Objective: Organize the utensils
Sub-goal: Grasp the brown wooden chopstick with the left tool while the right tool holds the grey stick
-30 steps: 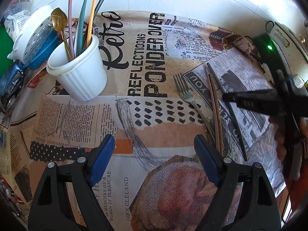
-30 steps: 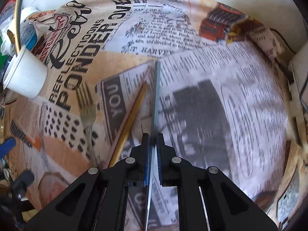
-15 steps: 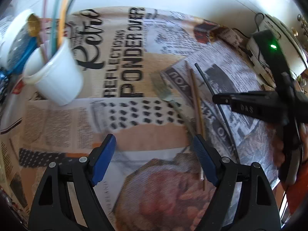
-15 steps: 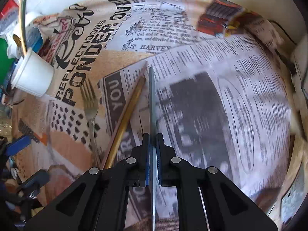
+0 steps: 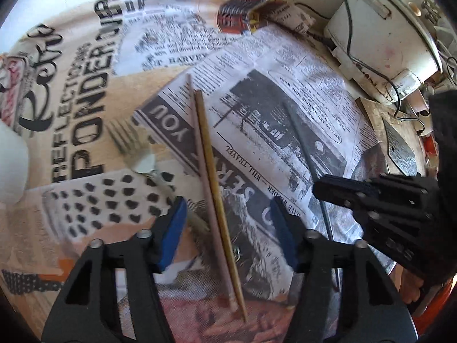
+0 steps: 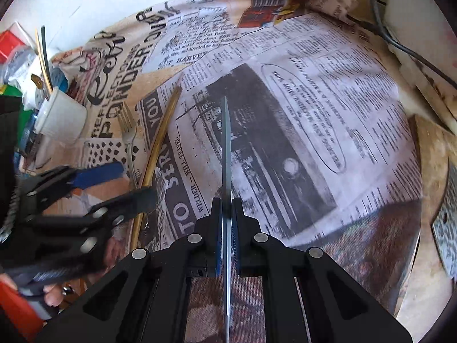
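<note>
A: How far along are you?

B: Partway. The white ribbed cup (image 6: 61,117) at the far left of the newsprint-covered desk (image 6: 328,91) already holds several sticks and a gold spoon. Your right tongs (image 6: 227,223) are clamped on a thin grey-blue stick (image 6: 226,148).

A: And what's left?

B: The silver fork (image 5: 134,145) and the pair of wooden chopsticks (image 5: 212,180) lie loose. Your left tongs (image 5: 228,228) have just been closing, chopsticks between the jaws but not yet pinched.

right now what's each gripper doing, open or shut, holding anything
left gripper: open, jaws just been closing, straddling the two chopsticks, pads not on them yet.
right gripper: shut on the grey stick.
</note>
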Motion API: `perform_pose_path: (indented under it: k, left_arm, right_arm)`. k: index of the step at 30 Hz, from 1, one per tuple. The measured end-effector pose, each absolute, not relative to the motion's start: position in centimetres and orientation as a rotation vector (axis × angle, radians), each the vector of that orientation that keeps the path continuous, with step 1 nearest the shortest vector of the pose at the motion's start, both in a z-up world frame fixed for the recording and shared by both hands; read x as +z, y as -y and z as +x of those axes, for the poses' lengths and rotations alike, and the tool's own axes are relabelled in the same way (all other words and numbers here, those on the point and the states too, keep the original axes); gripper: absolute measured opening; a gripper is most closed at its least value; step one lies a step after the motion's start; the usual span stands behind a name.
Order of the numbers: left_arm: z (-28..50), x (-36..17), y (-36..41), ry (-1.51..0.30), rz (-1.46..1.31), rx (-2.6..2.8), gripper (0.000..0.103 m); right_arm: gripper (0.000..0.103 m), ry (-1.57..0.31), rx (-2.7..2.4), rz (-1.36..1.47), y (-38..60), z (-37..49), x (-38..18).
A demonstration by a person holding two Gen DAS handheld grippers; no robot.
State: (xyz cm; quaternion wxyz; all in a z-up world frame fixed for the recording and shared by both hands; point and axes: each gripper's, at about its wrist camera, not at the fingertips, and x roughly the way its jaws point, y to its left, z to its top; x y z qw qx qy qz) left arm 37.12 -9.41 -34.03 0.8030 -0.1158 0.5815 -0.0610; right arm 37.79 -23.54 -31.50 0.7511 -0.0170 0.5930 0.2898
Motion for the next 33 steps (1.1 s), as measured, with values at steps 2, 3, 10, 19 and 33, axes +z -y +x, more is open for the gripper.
perform_pose_path:
  k: [2, 3, 10, 19, 33]
  left_arm:
    - [37.4, -34.3, 9.4, -1.254, -0.256, -0.130, 0.038]
    - [37.5, -34.4, 9.4, -1.256, -0.257, -0.129, 0.035]
    - [38.4, -34.4, 9.6, -1.262, -0.242, -0.121, 0.025]
    - [39.6, -34.4, 10.3, -1.298, -0.227, -0.151, 0.022]
    - [44.2, -35.5, 12.2, -1.347, -0.117, -0.126, 0.022]
  right_arm:
    - [0.006, -1.282, 0.629, -0.026, 23.9, 37.6, -31.3]
    - [0.006, -1.278, 0.627, -0.023, 24.1, 37.5, -31.2]
    - [0.006, -1.275, 0.619, 0.002, 25.0, 37.3, -31.2]
    - [0.006, -1.287, 0.617, 0.054, 25.7, 37.5, -31.4]
    - [0.006, -1.249, 0.615, 0.106, 26.8, 37.7, -30.2]
